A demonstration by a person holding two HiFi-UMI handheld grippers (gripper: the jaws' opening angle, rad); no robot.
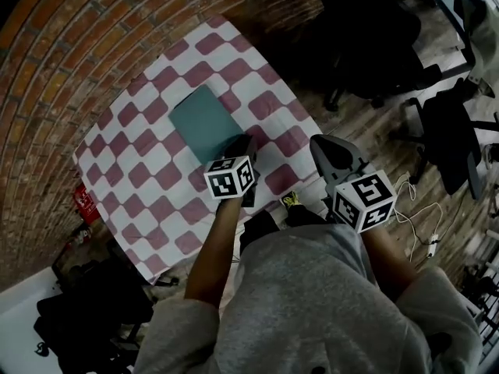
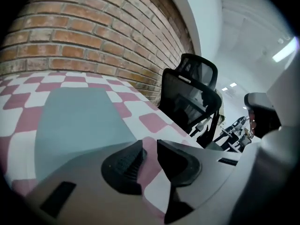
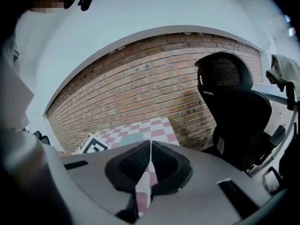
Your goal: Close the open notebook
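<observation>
Right claw (image 3: 150, 149): shut, empty, parked off bench (image 1: 148, 170), seemingly spare. Left claw (image 2: 150, 148): slightly parted, empty, at lower-right corner of notebook (image 1: 204, 121), which looks closed.

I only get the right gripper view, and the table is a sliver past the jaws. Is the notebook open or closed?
Observer: The head view shows the teal notebook flat on the checkered tablecloth, only its cover showing; it looks closed.
Operator: Where is the left gripper?
Observer: The left gripper is at the notebook's near corner.
Operator: Holding anything?
Observer: No; its jaws stand apart with only tablecloth between them.
</observation>
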